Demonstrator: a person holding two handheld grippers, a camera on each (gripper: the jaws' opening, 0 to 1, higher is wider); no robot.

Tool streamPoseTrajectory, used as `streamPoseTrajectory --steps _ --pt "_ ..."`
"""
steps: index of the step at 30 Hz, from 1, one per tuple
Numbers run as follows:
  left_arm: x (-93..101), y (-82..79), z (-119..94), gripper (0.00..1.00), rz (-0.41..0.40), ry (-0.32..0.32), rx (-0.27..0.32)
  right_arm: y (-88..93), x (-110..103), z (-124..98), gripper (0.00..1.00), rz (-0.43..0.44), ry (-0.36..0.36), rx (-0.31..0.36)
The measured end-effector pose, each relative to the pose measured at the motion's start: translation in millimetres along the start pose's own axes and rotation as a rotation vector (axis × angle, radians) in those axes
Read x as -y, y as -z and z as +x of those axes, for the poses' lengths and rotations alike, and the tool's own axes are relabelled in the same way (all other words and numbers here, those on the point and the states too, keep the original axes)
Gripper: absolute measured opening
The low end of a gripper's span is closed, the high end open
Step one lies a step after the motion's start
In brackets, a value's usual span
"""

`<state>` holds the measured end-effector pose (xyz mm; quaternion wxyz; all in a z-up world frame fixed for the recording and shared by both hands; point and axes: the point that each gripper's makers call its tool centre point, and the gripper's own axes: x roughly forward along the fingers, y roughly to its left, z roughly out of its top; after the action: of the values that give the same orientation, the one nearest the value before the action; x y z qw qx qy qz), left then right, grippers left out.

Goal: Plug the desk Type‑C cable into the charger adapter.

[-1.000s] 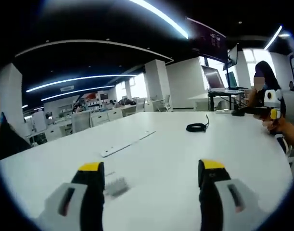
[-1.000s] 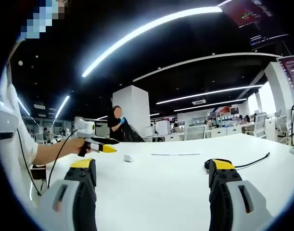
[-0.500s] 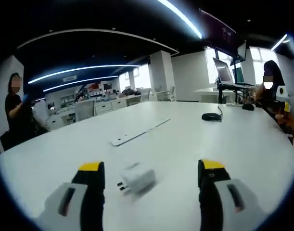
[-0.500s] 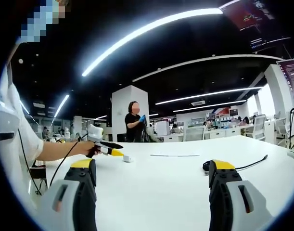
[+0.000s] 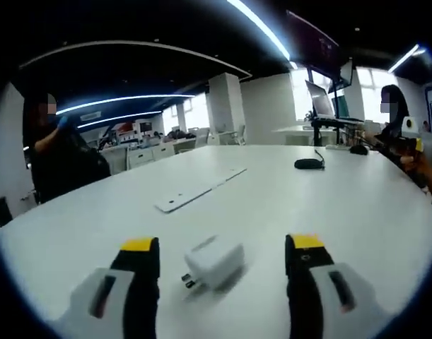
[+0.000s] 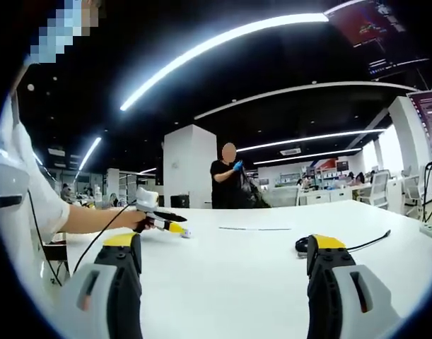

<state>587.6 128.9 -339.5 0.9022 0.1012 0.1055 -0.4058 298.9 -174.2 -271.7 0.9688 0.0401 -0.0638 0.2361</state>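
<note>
Charger adapter [image 5: 214, 260] between left claw [image 5: 221, 263] jaws, lower centre of left gripper view: slightly blurred, port face not readable. Same adapter [image 6: 185, 232] in right gripper view, left of centre: tiny white speck beside other claw's tip, contact cannot tell. Black cable [image 5: 309, 163] coiled, upper right of left gripper view: plug end too small to tell. Cable [image 6: 341, 244] in right gripper view partly hidden behind right claw [image 6: 221, 272] jaw. Table [image 6: 237, 275] cut off by frame edges.

One charger adapter [image 5: 214, 260], one cable [image 5: 309, 163]
</note>
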Motion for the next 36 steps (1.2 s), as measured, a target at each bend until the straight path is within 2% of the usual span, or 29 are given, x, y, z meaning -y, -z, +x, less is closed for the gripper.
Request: streamPoseTrajectory --steps 3,8,12,16,20,28,32,36 --pt "-1.2 6.8 3 0.64 -0.004 0.017 -0.021 -0.2 0 0 1.00 -0.004 0.001 0.000" --pt "-1.5 12.9 9 0.60 0.000 0.032 -0.039 0.3 1 -1 1.00 -0.005 0.004 -0.002" --pt "-0.7 17.5 12 0.52 -0.001 0.041 -0.058 0.9 3 -2 0.99 -0.009 0.007 -0.007" --pt "1.2 17.4 15 0.47 0.004 0.050 -0.056 0.8 4 -3 0.99 -0.007 0.010 -0.008" --pt "-2.6 15.0 15 0.37 0.002 0.030 -0.048 0.7 5 -4 0.99 -0.007 0.012 -0.008" --pt "-2.5 14.8 13 0.35 0.011 0.036 -0.058 1.0 5 -4 0.99 -0.005 0.007 -0.009" --pt "0.5 15.1 10 0.28 0.017 0.045 -0.058 1.0 4 -5 0.99 -0.007 0.006 -0.012" --pt "1.8 15.4 10 0.27 0.016 0.050 -0.060 -0.4 5 -8 0.98 -0.008 0.010 -0.008"
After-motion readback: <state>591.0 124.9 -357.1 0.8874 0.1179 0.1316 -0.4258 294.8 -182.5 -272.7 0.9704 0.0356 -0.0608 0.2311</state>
